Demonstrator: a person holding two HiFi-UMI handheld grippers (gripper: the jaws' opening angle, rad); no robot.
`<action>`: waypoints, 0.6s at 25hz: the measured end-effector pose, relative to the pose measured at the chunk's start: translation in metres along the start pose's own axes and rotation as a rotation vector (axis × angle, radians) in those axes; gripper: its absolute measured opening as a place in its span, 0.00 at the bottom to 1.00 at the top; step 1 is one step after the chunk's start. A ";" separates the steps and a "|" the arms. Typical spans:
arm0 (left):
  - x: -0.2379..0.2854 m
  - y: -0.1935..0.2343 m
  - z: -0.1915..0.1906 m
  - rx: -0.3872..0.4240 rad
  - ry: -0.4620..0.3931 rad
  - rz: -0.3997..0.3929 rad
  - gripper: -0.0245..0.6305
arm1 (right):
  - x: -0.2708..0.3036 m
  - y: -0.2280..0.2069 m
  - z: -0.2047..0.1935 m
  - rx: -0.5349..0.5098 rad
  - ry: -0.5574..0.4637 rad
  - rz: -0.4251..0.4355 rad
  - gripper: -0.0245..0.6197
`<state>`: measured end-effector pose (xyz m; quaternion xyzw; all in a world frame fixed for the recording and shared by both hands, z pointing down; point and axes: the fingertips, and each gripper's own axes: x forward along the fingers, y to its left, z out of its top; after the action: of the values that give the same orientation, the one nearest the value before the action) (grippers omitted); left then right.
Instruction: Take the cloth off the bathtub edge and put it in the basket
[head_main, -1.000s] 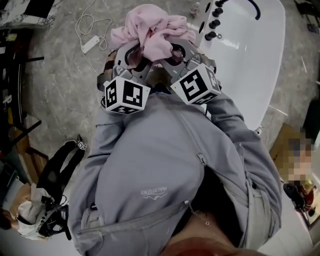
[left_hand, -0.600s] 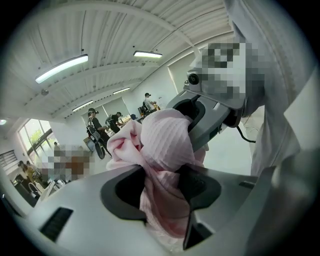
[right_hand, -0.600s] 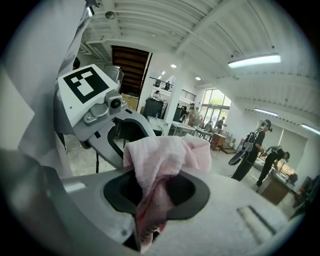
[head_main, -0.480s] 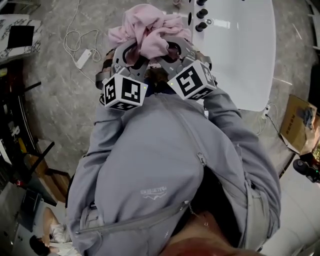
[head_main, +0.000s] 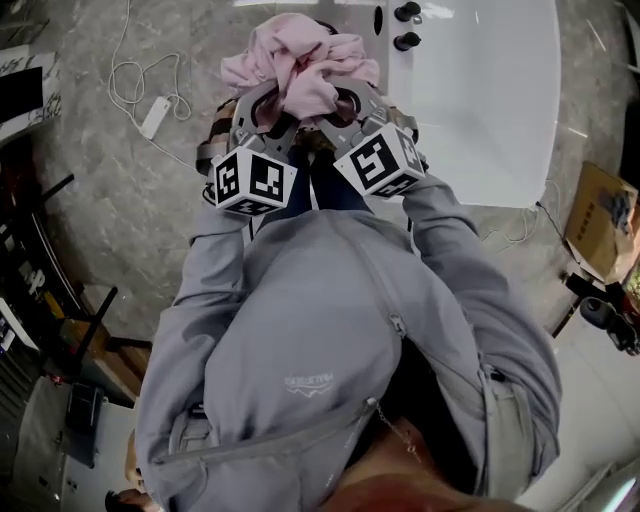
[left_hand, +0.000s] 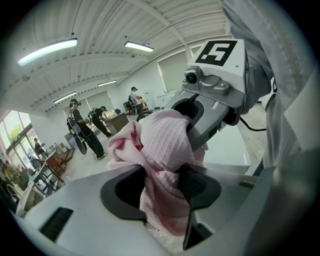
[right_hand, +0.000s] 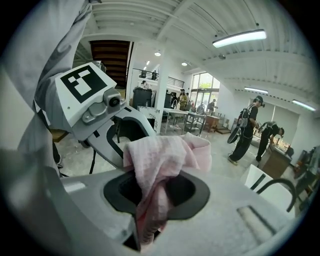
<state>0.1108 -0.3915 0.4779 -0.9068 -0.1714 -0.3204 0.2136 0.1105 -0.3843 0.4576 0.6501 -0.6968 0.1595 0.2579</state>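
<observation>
Carrying the cloth (head_main: 300, 62), the left hand-held gripper (left_hand: 165, 182) and right hand-held gripper (right_hand: 152, 192) both clamped it; the unseen basket needed finding.

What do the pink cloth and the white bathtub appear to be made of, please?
The pink cloth looks a soft matte textile, perhaps cotton: fine waffle weave, limp folds. The bathtub looks hard glossy white, likely acrylic or enamel: smooth, with sheen.

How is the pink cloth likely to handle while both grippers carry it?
Probably floppy: the pink cloth bunches into loose folds above the jaws and droops between them. Likely light for its bulk, since the left gripper and right gripper hold it by small pinched folds. Its ribbed weave looks grippy, so slipping seems unlikely.
</observation>
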 end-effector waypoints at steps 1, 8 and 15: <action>0.007 -0.001 -0.006 0.001 0.002 -0.013 0.34 | 0.006 -0.001 -0.008 0.011 0.011 0.002 0.19; 0.064 -0.011 -0.049 -0.004 0.044 -0.080 0.33 | 0.049 -0.012 -0.068 0.060 0.086 0.003 0.19; 0.115 -0.021 -0.097 -0.025 0.134 -0.145 0.30 | 0.096 -0.015 -0.128 0.114 0.190 0.031 0.19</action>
<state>0.1368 -0.4022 0.6277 -0.8712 -0.2176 -0.3973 0.1894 0.1423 -0.3935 0.6153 0.6348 -0.6688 0.2640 0.2829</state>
